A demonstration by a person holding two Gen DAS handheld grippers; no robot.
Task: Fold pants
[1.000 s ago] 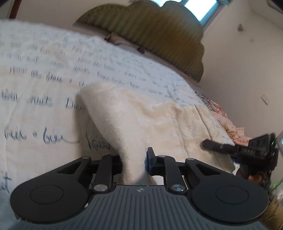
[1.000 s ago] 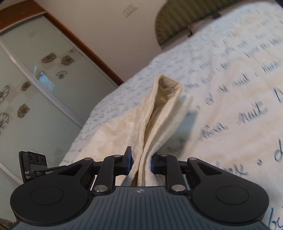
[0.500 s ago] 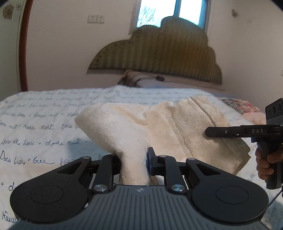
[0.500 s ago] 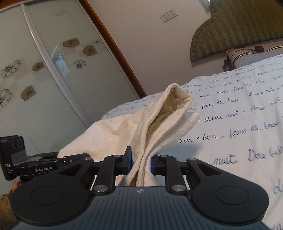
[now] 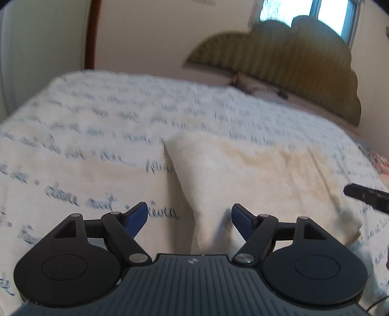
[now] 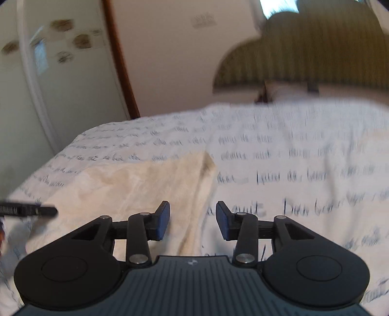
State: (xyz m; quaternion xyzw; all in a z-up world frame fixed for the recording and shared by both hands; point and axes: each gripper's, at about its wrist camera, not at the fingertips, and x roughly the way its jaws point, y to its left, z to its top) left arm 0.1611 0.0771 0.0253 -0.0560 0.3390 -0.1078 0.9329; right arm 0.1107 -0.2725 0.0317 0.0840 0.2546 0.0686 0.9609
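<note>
The cream pants (image 5: 255,175) lie folded flat on the bedspread, blurred by motion. My left gripper (image 5: 189,216) hovers at their near left corner. Its jaws are opening, and a tongue of cloth lies between the blue pads (image 5: 137,216) without touching them. In the right wrist view the pants (image 6: 136,189) fill the lower left. My right gripper (image 6: 192,220) is over their right edge with its jaws opening. The cloth lies under the gap and is not pinched. One finger of the right gripper (image 5: 364,194) and one of the left gripper (image 6: 29,210) each reach into the other view.
A white bedspread (image 5: 85,145) with blue handwriting covers the bed. An olive padded headboard (image 5: 279,58) and a pillow (image 5: 255,87) stand at the far end under a window (image 5: 306,12). A frosted sliding door (image 6: 56,73) with flower prints is on the left.
Both grippers have opened and let go of the pants. The raised cloth has dropped flat onto the bed. Both cameras have tipped down toward the bedspread.
</note>
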